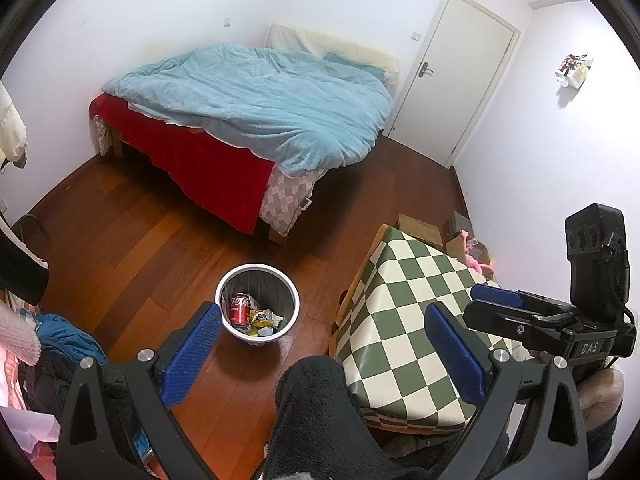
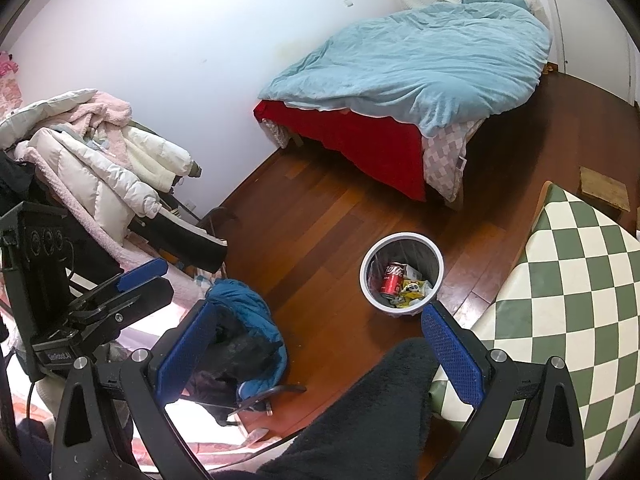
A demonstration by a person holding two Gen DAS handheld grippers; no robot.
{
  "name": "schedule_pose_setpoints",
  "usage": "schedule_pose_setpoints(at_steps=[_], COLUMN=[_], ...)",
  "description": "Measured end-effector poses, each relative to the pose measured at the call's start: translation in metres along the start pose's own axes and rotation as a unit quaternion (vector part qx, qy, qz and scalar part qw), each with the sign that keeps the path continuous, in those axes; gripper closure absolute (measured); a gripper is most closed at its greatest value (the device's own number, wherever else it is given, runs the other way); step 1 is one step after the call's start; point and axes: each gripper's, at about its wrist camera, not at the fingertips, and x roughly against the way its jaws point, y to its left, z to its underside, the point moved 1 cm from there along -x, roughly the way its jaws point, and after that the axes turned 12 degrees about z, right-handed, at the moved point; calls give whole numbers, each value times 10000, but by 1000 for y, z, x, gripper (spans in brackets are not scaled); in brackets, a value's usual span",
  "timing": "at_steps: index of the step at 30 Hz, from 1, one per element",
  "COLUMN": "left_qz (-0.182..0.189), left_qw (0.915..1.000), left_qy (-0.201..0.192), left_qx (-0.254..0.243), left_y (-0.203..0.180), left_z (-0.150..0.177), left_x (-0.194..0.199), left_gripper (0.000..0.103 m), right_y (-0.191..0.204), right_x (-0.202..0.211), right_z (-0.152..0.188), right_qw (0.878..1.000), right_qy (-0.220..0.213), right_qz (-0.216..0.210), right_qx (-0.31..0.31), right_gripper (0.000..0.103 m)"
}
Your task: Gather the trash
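A white-rimmed trash bin [image 1: 292,300] stands on the wooden floor, also in the right wrist view [image 2: 366,276]. Inside lie a red cola can [image 1: 240,310], a yellow snack wrapper [image 1: 260,318] and crumpled paper; the can [image 2: 391,279] and wrapper [image 2: 412,290] show in the right wrist view too. My left gripper [image 1: 324,320] is open and empty, held high above the floor near the bin. My right gripper [image 2: 318,320] is open and empty, also high. The right gripper also shows in the left wrist view [image 1: 496,300], over the table, and the left one in the right wrist view [image 2: 152,276].
A green-and-white checkered table [image 1: 416,320] stands right of the bin. A bed with a blue duvet [image 1: 260,100] and red sheet is behind. Clothes pile on a chair at left [image 2: 100,160]. A blue jacket [image 2: 248,320] lies below. A white door [image 1: 460,72] is at the back.
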Motion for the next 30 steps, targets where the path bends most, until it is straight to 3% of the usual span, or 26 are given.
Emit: schedule_pose_setpoints(at_steps=[30], left_qz=[5], left_qw=[10000], left_qy=[-34], left_qx=[-22], left_y=[-3], left_z=[-3], left_x=[2], left_gripper=[0], right_y=[2], right_x=[4], right_z=[3], right_qw=[9998], right_qy=[26], right_qz=[-120], right_qx=[122], right_gripper=[0])
